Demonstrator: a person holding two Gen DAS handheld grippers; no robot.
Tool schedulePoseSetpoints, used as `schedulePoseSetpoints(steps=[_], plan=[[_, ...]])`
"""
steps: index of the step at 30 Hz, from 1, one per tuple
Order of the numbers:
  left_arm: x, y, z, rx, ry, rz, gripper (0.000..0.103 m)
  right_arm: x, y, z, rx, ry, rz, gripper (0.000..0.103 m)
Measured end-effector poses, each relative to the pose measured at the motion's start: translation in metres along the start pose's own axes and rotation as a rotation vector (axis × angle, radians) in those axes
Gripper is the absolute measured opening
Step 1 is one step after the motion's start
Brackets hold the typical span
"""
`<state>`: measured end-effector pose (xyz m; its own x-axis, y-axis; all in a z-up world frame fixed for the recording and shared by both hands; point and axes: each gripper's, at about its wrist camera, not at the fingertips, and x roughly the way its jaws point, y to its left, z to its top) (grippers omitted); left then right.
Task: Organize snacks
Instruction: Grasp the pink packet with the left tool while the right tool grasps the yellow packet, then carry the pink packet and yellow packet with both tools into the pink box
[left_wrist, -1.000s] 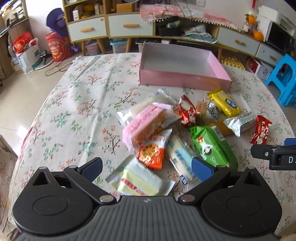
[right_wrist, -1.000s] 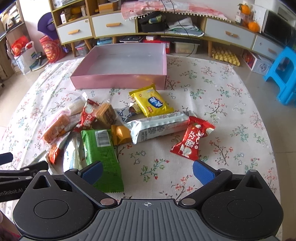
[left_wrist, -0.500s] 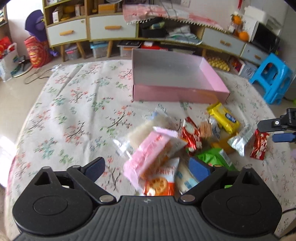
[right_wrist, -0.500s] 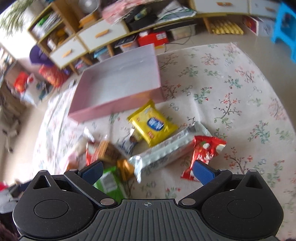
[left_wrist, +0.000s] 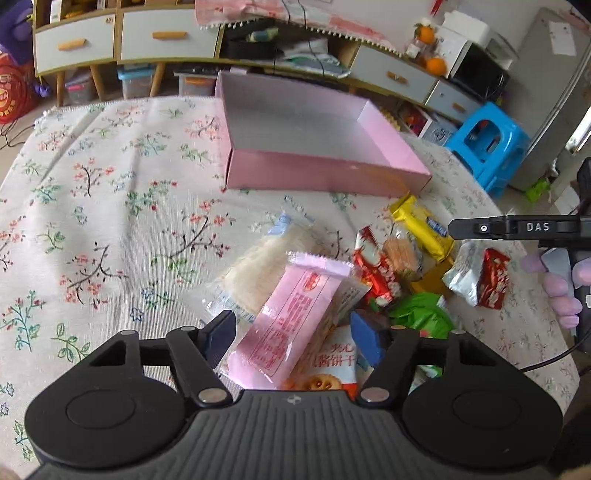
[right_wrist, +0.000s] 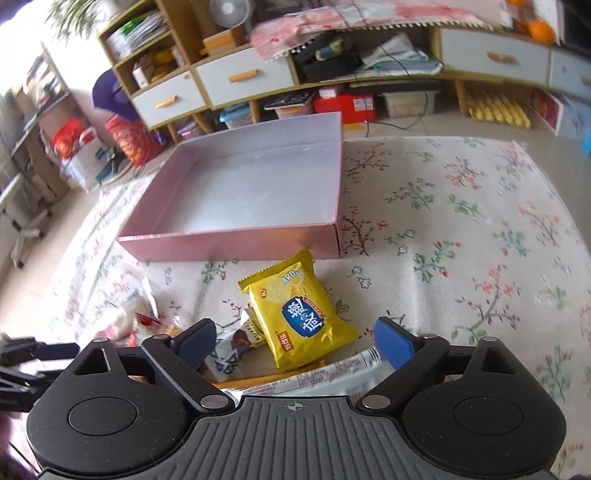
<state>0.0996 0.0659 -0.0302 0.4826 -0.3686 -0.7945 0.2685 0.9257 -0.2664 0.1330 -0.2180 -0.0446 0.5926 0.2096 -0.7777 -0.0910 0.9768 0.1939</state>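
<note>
Left wrist view: my left hand-held gripper (left_wrist: 290, 334) has been closing, half-open, around the pink packet (left_wrist: 291, 317). Its long axis points toward the pink box (left_wrist: 321, 173) at the table's far edge.

The lower end of the pink packet (left_wrist: 295, 325) between the left fingers (left_wrist: 221, 334) is hidden behind the gripper body; whether the pads press it cannot be told; the orange biscuit packet (left_wrist: 325, 373) under it shows only a strip beside the right-hand finger; the green packet (left_wrist: 421, 314) beyond that finger is half covered; the silver packet (right_wrist: 328, 376) below the right gripper's fingers (right_wrist: 391, 341) is cut off by the gripper body; the snacks left of its left finger are blurred beyond telling; the shelves behind the pink box (right_wrist: 236, 243) are blurred too.
</note>
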Motion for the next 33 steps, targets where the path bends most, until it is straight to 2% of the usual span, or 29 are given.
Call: schedulePoseSetpoints(steps=[2,7,13,17,25,33], plan=[[0.002,-0.001,-0.001,0.005,0.012,0.007,0.055,0.007,0.003,-0.003,-0.041,0.009,-0.028,0.085],[0.001,0.0,0.0,-0.008,0.014,0.024,0.049,0.019,0.007,-0.009,-0.087,0.023,-0.094,0.075],[0.002,0.0,0.003,-0.023,0.016,0.037,0.043,0.027,0.011,-0.012,-0.104,0.026,-0.11,0.064],[0.001,0.0,0.004,-0.035,0.021,0.042,0.038,0.027,0.011,-0.011,-0.093,0.021,-0.113,0.063],[-0.002,0.001,0.006,-0.099,0.028,0.045,0.032,0.024,0.006,-0.006,-0.011,0.047,-0.112,0.06],[-0.011,0.002,0.011,-0.166,0.015,0.044,0.031,0.01,-0.005,0.003,0.162,0.088,-0.062,0.06]])
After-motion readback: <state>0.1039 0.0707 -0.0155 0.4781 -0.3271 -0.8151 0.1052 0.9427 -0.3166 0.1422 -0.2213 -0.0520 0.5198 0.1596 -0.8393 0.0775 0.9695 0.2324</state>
